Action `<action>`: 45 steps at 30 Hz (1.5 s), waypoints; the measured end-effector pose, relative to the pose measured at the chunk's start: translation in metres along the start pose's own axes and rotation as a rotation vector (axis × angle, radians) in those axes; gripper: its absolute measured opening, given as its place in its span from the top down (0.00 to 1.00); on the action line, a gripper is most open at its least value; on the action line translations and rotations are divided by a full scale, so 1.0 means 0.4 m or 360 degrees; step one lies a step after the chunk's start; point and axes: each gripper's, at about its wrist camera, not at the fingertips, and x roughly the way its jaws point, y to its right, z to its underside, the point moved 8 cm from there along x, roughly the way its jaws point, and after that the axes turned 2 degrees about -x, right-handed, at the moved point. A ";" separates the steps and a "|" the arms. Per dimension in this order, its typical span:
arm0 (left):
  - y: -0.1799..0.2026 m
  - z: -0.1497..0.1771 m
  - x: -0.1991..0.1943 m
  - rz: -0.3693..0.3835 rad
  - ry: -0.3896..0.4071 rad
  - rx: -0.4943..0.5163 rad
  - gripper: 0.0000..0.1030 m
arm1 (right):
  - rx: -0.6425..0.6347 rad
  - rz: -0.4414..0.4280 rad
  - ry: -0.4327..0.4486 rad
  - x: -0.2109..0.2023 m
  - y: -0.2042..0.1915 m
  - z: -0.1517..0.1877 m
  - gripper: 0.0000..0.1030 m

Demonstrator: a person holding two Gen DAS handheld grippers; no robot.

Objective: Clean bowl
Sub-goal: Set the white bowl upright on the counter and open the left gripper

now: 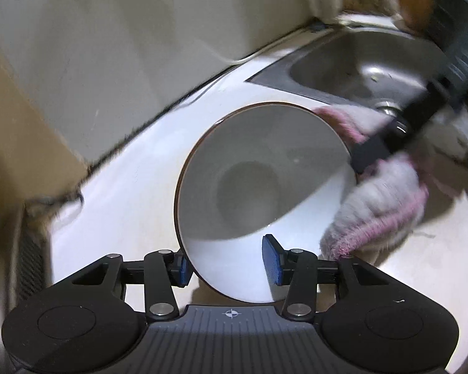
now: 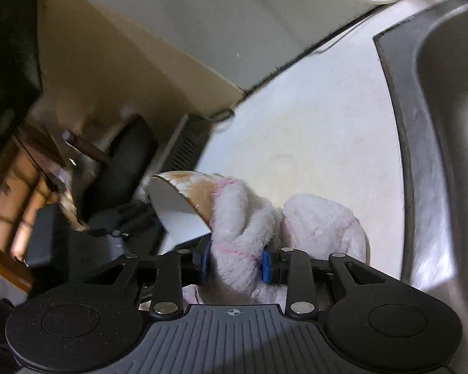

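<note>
A white bowl [image 1: 249,180] with a brown rim is held tilted over the counter. My left gripper [image 1: 227,263] is shut on its near rim, one blue pad outside the wall and one inside. My right gripper [image 2: 235,263] is shut on a fluffy white and pink cloth [image 2: 243,233]. In the left wrist view the cloth [image 1: 380,205] presses against the bowl's right rim, with the right gripper's black finger [image 1: 390,137] over it. In the right wrist view the bowl [image 2: 179,208] shows edge-on, left of the cloth.
A steel sink [image 1: 368,65] lies at the far right of the white counter [image 1: 134,193]. A pale wall [image 1: 124,46] runs behind the counter. A dark vented appliance [image 2: 184,146] and cluttered dark objects stand at the counter's left end.
</note>
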 end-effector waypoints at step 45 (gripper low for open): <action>-0.177 -0.093 -0.032 0.0312 -0.0137 -0.0624 0.59 | -0.1267 0.0707 -0.0010 0.047 -0.110 0.129 0.73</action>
